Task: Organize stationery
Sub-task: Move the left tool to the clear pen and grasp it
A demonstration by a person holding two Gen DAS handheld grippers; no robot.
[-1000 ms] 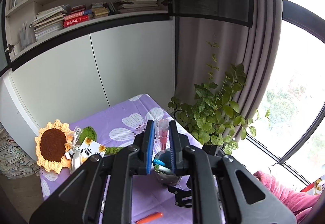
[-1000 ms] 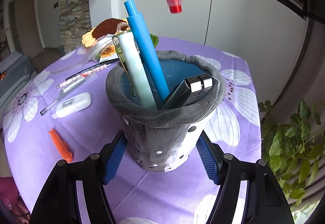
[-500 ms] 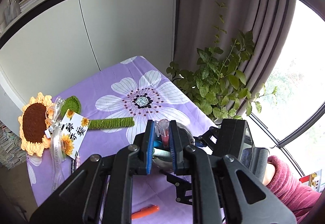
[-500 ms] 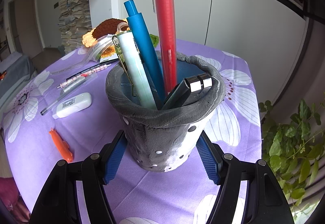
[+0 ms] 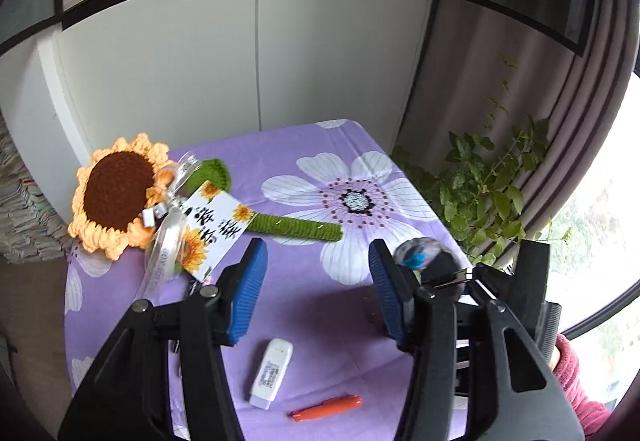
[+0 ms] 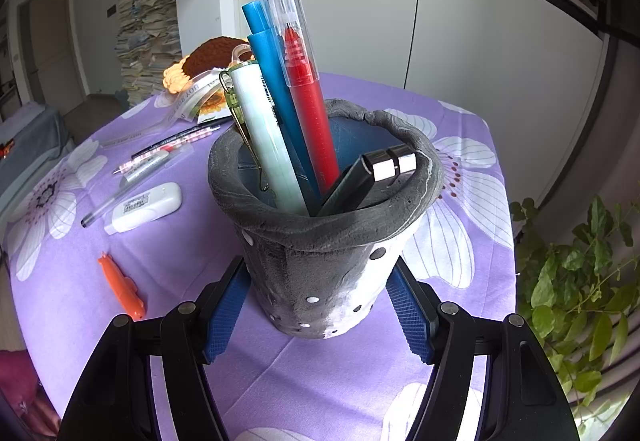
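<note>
While the right gripper [image 6: 318, 315] clamps the grey perforated felt pen cup [image 6: 320, 261], now holding the capped red marker [image 6: 308, 101], the left gripper [image 5: 316, 293], jaws just opened and empty, faces a white correction-tape case [image 5: 271, 373] and orange pen [image 5: 326, 407] below its fingers.

Daylight is flooding in from the window [image 5: 600, 209], overexposing it. Cupboard doors [image 5: 248, 53] are bowing under fisheye distortion; corners are darkening. The pen holder [image 5: 420, 253] is blurring in the left view.

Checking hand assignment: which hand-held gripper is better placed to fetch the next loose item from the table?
Left. The left hand-held gripper is open and empty above the white correction tape and orange pen. The right hand-held gripper is clamped on the grey pen pot.
</note>
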